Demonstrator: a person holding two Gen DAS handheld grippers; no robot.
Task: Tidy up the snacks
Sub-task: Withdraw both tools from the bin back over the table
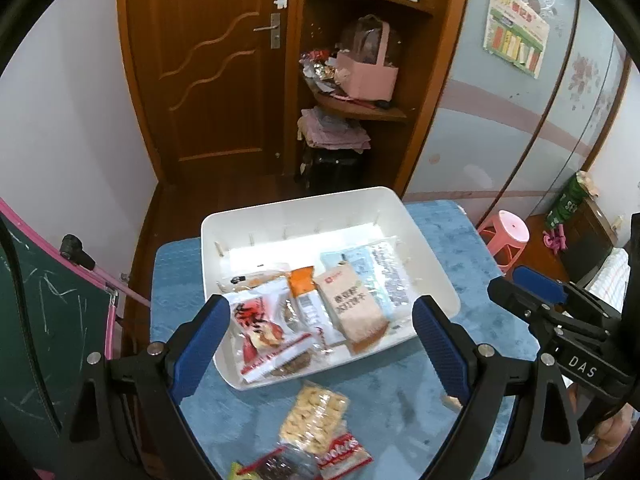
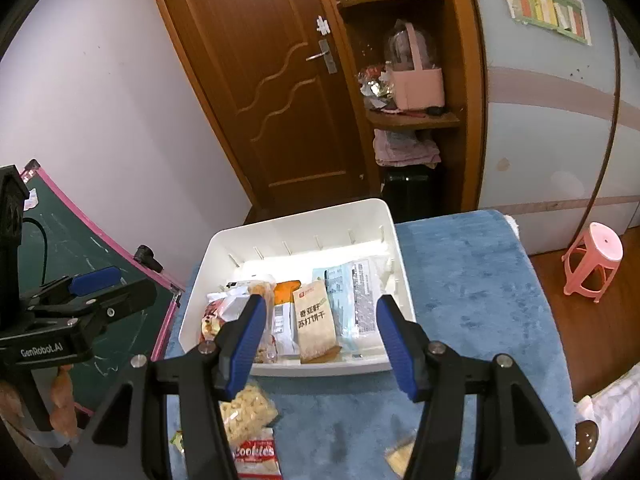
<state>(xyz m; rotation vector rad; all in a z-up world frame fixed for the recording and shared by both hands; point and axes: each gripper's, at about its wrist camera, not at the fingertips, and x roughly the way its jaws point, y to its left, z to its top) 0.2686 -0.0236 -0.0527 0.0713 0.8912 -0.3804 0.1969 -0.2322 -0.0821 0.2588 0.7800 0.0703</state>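
Observation:
A white tray [image 1: 224, 224] [image 2: 208, 264] stands on a blue cloth-covered table [image 1: 460, 364] [image 2: 460, 280] and holds several snack packets, among them a tan cracker packet [image 1: 352, 308] [image 2: 316, 324] and a red-and-white packet [image 1: 264, 328]. A clear cookie packet [image 1: 316, 420] [image 2: 248, 420] lies on the cloth in front of the tray. My left gripper [image 1: 320, 332] is open and empty above the tray's near edge. My right gripper [image 2: 322, 340] is open and empty, also over the near edge. Each gripper shows at the side of the other's view.
A dark packet [image 1: 280, 464] and a small yellowish packet [image 2: 400, 456] lie at the table's near edge. A green chalkboard with pink frame [image 2: 96, 248] stands left of the table. A pink stool [image 2: 596, 260] stands right. Behind are a wooden door [image 1: 216, 60] and shelves [image 1: 360, 104].

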